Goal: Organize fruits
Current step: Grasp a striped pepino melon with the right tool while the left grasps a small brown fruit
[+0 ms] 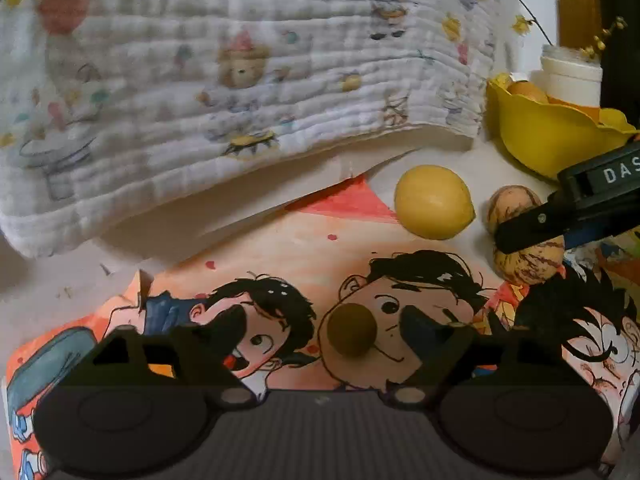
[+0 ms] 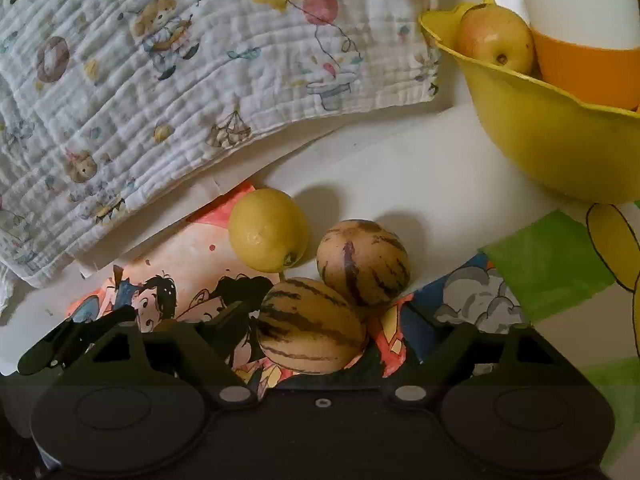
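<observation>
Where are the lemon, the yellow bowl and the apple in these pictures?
lemon [image 2: 267, 230]: right wrist view, middle of its rind.
yellow bowl [image 2: 536, 140]: right wrist view, bare outer wall.
apple [image 2: 494, 38]: right wrist view, its front side, inside the bowl.

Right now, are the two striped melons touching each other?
Touching. In the right wrist view the near striped melon overlaps the far striped melon with no gap between them; the lemon sits just left.
</observation>
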Available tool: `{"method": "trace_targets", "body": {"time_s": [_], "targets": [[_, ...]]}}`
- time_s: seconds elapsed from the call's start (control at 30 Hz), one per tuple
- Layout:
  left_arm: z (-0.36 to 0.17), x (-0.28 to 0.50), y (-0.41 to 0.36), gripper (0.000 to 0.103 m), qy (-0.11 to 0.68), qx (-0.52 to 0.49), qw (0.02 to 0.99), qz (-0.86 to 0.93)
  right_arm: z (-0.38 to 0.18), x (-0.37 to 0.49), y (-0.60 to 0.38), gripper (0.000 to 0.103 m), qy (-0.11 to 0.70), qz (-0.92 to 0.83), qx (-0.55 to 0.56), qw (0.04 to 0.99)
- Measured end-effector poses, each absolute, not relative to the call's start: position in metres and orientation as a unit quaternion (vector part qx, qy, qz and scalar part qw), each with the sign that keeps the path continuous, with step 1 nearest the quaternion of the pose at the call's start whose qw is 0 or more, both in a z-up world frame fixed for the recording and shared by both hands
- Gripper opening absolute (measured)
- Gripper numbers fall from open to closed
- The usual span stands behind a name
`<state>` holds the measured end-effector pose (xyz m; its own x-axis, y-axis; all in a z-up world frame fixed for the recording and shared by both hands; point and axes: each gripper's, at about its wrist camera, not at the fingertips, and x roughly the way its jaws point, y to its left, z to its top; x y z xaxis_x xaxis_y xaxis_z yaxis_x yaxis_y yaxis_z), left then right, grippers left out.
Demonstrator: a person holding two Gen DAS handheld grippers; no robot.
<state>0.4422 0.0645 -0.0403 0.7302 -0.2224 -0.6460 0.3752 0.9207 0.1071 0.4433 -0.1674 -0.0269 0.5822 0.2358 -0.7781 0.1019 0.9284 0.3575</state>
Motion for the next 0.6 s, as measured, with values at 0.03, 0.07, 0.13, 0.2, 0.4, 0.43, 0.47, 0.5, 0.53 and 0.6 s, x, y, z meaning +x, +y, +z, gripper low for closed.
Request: {"method": "trace_targets", "body": {"time_s": [0.03, 0.07, 0.13, 0.2, 0.4, 0.43, 0.47, 0.5, 0.53, 0.6], "targets": [[-0.041, 0.443, 0.062, 0.078, 0.33, 0.12, 0.922, -0.162, -0.027, 0.443, -0.166, 0.081, 0.454, 0.039, 0.183, 0.871], [-0.042, 0.444, 0.06, 0.074, 0.332, 0.122, 0.922, -0.16, -0.027, 0.444, -0.165, 0.081, 0.453, 0.044, 0.18, 0.872], [-0.043, 0.447, 0.059, 0.067, 0.334, 0.111, 0.922, -0.16, -0.028, 0.445, -0.163, 0.08, 0.449, 0.051, 0.167, 0.876], [-0.042, 0.449, 0.058, 0.058, 0.34, 0.097, 0.92, -0.169, -0.028, 0.445, -0.16, 0.079, 0.446, 0.052, 0.155, 0.88], [-0.041, 0.445, 0.052, 0.035, 0.343, 0.099, 0.918, -0.175, -0.029, 0.442, -0.159, 0.072, 0.44, 0.06, 0.13, 0.886], [-0.04, 0.444, 0.05, 0.029, 0.344, 0.1, 0.918, -0.171, -0.03, 0.442, -0.158, 0.072, 0.439, 0.063, 0.123, 0.888], [-0.039, 0.444, 0.05, 0.028, 0.346, 0.102, 0.917, -0.168, -0.03, 0.441, -0.159, 0.07, 0.439, 0.066, 0.121, 0.888], [-0.038, 0.444, 0.049, 0.028, 0.349, 0.101, 0.917, -0.166, -0.03, 0.44, -0.158, 0.067, 0.439, 0.069, 0.118, 0.888], [-0.037, 0.445, 0.048, 0.028, 0.351, 0.1, 0.916, -0.165, -0.03, 0.439, -0.158, 0.065, 0.44, 0.072, 0.115, 0.888], [-0.036, 0.443, 0.05, 0.028, 0.353, 0.095, 0.917, -0.16, -0.03, 0.437, -0.155, 0.057, 0.438, 0.08, 0.111, 0.889]]}}
